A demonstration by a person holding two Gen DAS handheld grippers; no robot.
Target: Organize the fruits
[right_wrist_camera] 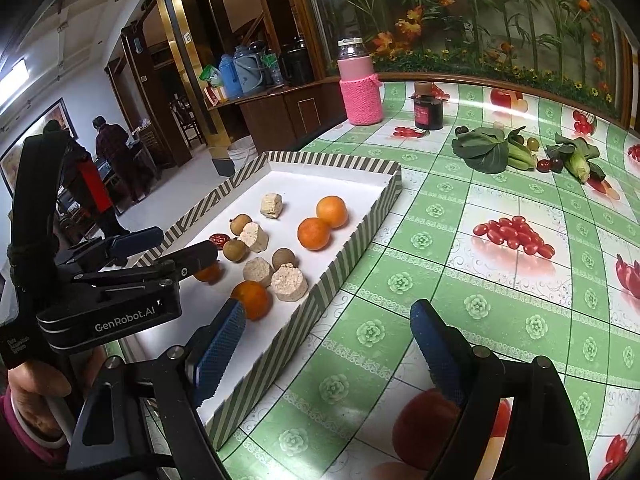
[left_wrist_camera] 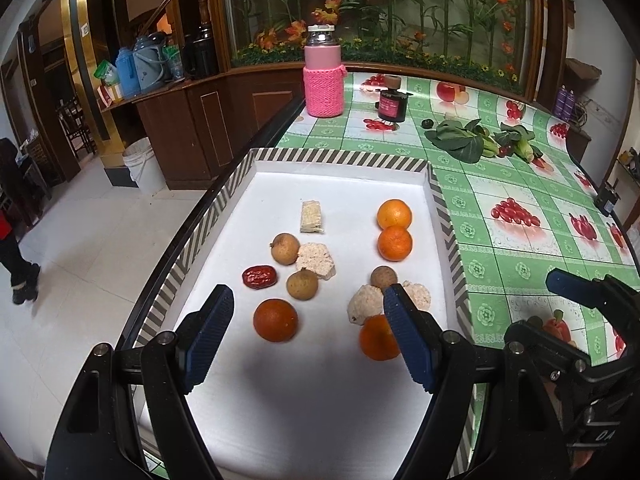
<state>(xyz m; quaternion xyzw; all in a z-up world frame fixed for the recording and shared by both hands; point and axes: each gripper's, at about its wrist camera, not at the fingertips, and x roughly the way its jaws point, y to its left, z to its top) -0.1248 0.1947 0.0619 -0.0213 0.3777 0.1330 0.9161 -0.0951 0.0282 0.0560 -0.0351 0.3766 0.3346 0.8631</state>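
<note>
Left gripper [left_wrist_camera: 310,332], jaws wide and empty, above the tray [left_wrist_camera: 340,159]; right gripper [right_wrist_camera: 328,346], jaws wide, lower frame, holding nothing.

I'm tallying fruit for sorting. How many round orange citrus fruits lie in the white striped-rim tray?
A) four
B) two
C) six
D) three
A: two touching round orange citrus fruits at the far right of the white striped-rim tray, one darker orange near left, one partly behind a finger.
</note>
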